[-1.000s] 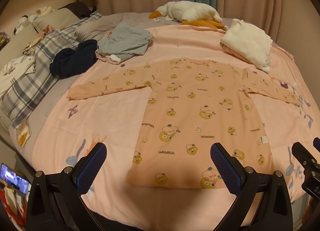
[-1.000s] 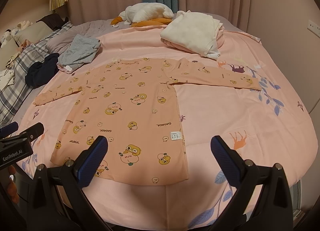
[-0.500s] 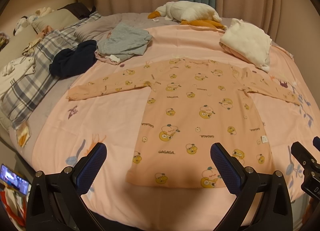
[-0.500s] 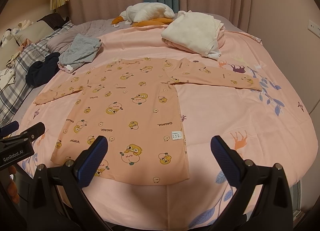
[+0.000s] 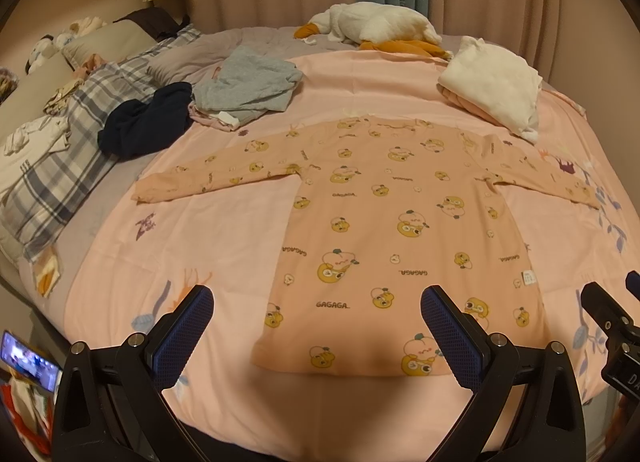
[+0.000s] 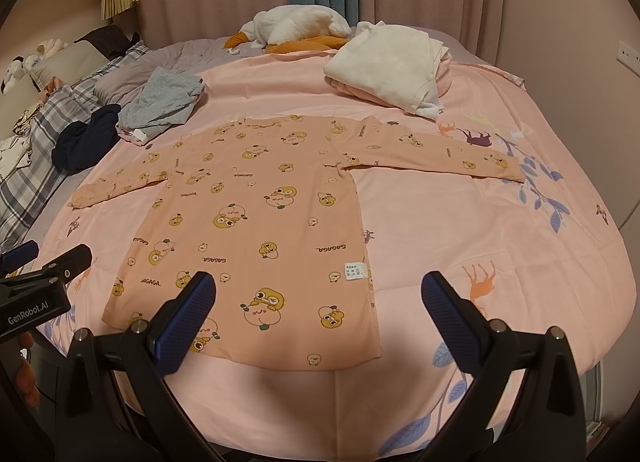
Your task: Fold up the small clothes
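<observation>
Both hand-held grippers (image 5: 317, 322) (image 6: 319, 308) wide apart, empty, above the peach shirt (image 5: 400, 222).

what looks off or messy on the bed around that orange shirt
The orange shirt itself lies flat, sleeves spread, nothing askew. The oddities sit beyond it: a grey garment and a dark navy one lie crumpled, unfolded, and a plush goose sprawls by the curtain.

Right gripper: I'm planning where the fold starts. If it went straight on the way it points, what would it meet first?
Probably the shirt, near its hem corner on that side. The right gripper is open and empty, above the bedspread. Depth is unclear.
</observation>
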The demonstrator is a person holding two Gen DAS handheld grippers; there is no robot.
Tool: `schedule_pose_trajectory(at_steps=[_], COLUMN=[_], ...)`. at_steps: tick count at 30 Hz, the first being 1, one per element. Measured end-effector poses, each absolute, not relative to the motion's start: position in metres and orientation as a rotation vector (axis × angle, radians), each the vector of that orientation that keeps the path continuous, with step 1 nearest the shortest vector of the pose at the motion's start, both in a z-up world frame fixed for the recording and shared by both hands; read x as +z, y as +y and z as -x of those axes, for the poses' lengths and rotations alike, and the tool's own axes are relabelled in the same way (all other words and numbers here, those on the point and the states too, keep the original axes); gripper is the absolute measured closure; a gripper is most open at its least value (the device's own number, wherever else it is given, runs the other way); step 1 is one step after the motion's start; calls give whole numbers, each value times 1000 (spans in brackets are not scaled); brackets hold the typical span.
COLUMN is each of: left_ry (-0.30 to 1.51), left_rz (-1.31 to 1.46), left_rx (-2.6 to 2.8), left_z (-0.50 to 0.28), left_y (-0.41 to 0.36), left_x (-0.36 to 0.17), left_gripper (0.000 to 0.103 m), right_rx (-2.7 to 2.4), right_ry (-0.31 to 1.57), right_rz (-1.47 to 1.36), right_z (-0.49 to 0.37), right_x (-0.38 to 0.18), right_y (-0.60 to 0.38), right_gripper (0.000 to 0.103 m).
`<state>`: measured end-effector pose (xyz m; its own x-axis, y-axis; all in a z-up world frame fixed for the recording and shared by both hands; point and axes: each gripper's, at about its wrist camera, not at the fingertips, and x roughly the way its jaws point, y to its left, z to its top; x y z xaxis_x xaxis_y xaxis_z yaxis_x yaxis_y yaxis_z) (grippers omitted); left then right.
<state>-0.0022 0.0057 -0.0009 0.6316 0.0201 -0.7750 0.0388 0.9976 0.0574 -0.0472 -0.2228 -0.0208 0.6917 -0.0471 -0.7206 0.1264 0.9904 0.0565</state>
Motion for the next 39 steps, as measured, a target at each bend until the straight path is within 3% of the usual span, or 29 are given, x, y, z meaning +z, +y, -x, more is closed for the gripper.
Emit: schedule_pose_trajectory(at_steps=[39], left_ry=[884], left_rz=[-107], left_rx=[-30], left_z=[-6], left_y=[-4], left_x=[-4], left_gripper=[1], right_rx=[-102], right_ry=[816], right_rz=[-117], right_z=[38], right_x=[-25], right_y=[-228], right_gripper=[0])
